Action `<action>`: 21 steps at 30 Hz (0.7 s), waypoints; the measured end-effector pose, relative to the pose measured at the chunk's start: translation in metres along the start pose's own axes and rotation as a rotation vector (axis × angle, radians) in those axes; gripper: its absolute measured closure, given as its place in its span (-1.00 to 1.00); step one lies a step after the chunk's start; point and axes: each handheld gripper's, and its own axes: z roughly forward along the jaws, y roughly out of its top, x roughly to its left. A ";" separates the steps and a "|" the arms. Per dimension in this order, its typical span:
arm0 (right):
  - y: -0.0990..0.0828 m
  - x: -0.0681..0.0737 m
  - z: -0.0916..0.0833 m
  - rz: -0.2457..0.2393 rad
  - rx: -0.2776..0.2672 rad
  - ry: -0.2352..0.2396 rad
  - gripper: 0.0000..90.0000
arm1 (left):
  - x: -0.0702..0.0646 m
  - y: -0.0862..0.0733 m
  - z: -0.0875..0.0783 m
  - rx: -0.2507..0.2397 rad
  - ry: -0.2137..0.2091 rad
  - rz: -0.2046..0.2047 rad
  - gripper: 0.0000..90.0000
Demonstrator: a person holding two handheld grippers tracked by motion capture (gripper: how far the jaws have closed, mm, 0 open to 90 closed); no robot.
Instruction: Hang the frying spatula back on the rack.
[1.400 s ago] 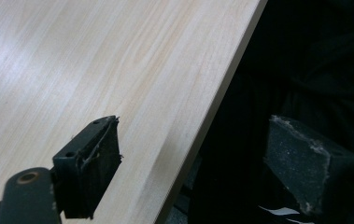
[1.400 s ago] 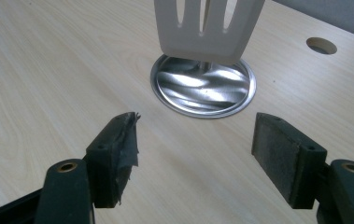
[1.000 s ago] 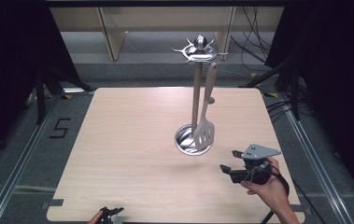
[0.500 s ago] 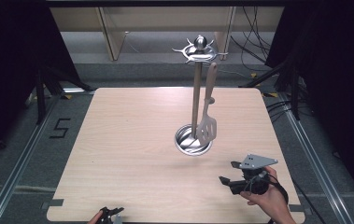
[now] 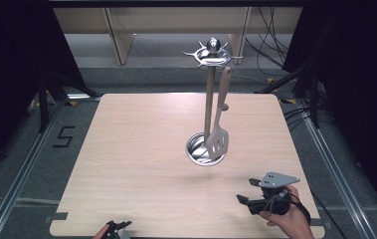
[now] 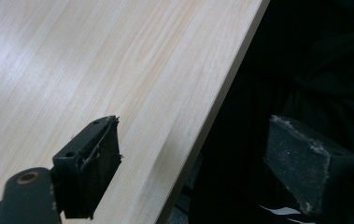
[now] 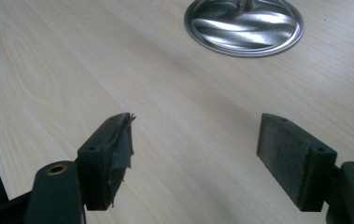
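One wooden slotted spatula (image 5: 218, 137) hanging upright on steel rack (image 5: 209, 52).

Floor mark (image 5: 63, 137): a black "5" on the grey floor, left of the counter (image 5: 141, 164).
Other text: none readable.

Around the bench
Pale wooden bench (image 5: 141, 164); a floor marking "5" (image 5: 62, 136), loose cables (image 5: 270, 55) and wooden shelving (image 5: 121, 35) beyond.

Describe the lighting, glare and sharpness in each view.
High view: light pools on the table against dark surroundings; the stand and spatula look sharp. Right gripper view: bright streaks glare off the stand's steel base. Left gripper view: the wood is washed out at upper left, black beyond the table edge.
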 end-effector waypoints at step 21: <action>-0.015 0.008 -0.005 0.008 0.005 0.014 -0.41 | 0.000 0.000 0.000 0.000 -0.028 -0.002 -0.61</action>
